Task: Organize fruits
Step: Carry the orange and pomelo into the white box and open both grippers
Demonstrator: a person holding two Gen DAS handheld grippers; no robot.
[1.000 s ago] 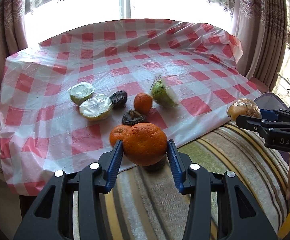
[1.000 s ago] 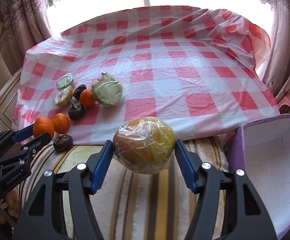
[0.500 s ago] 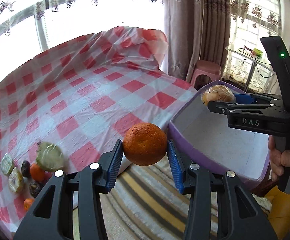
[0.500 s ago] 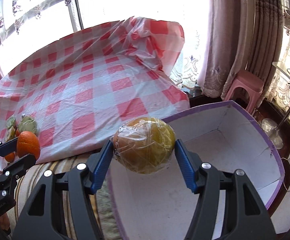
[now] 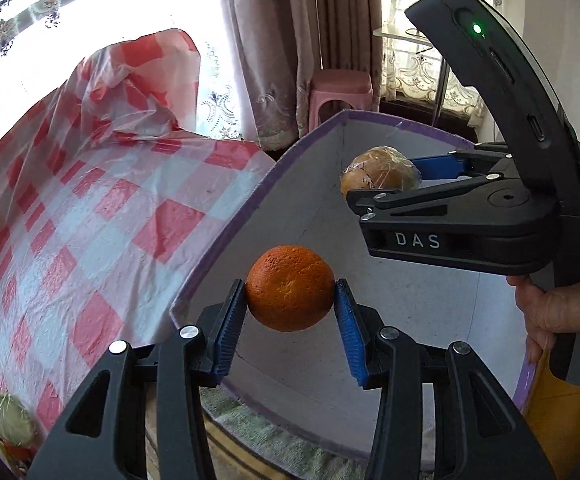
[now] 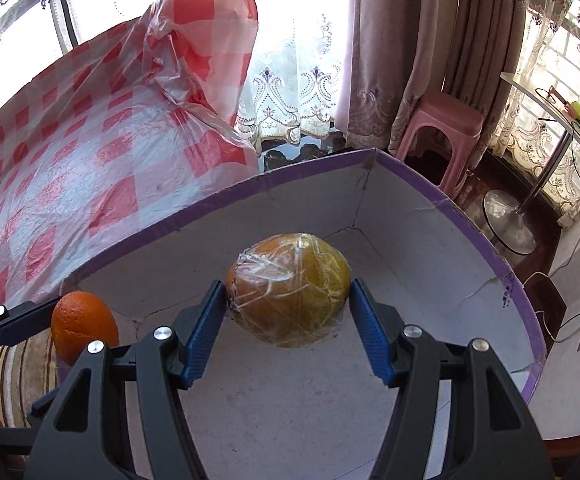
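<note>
My left gripper [image 5: 290,312] is shut on an orange [image 5: 290,293] and holds it above the near left part of a purple-rimmed box with a white inside [image 5: 314,136]. My right gripper [image 6: 287,300] is shut on a plastic-wrapped yellow-orange fruit [image 6: 287,289] and holds it over the box's middle [image 6: 470,216]. The wrapped fruit also shows in the left wrist view [image 5: 380,170], further into the box. The orange also shows in the right wrist view [image 6: 83,326], at the box's left edge. The box floor that shows is bare.
A red-and-white checked plastic cloth [image 5: 89,200] covers the surface left of the box. A wrapped green fruit [image 5: 9,426] and other fruit lie at its lower left. A pink stool [image 6: 446,128] and curtains stand behind the box. A striped blanket [image 6: 13,372] lies under the box.
Both grippers have swung right from the fruit pile to over the box, each still holding its fruit. The box now fills both views.
</note>
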